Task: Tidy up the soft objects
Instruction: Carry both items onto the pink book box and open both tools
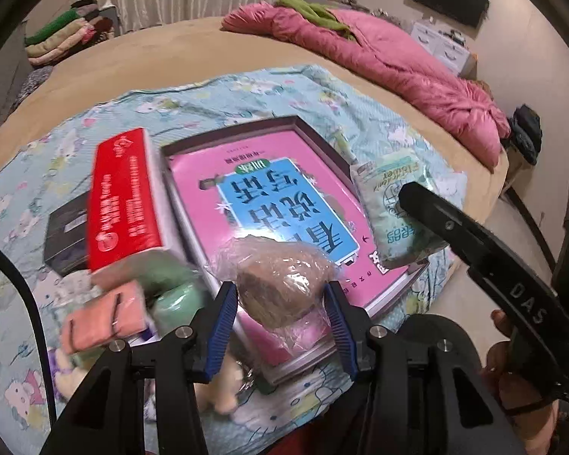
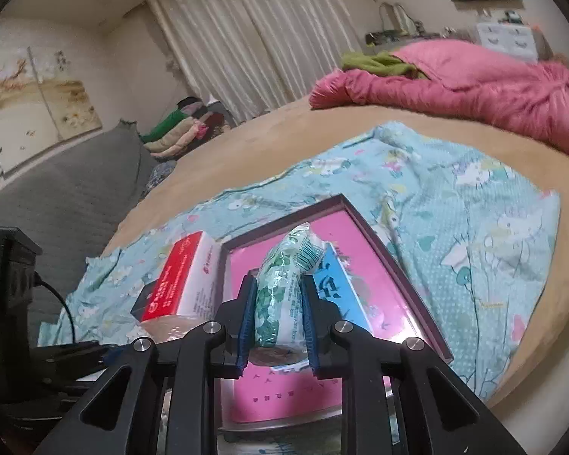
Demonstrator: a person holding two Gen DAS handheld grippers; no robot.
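My left gripper (image 1: 280,295) is shut on a brown soft lump wrapped in clear plastic (image 1: 280,284), held over the near edge of a pink box (image 1: 269,204). My right gripper (image 2: 278,303) is shut on a green-and-white tissue pack (image 2: 284,284), held upright above the same pink box (image 2: 360,303). In the left wrist view the tissue pack (image 1: 394,204) shows at the box's right side, with the right gripper's finger (image 1: 455,223) on it. A red-and-white carton (image 1: 125,197) lies left of the box, with pink and green soft pieces (image 1: 106,314) below it.
The box lies on a light-blue cartoon-print cloth (image 2: 455,197) spread on a tan bed (image 1: 193,45). A pink quilt (image 1: 398,64) with a green cloth sits at the far side. Folded clothes (image 1: 64,34) are stacked by the curtain. A dark box (image 1: 64,235) lies behind the carton.
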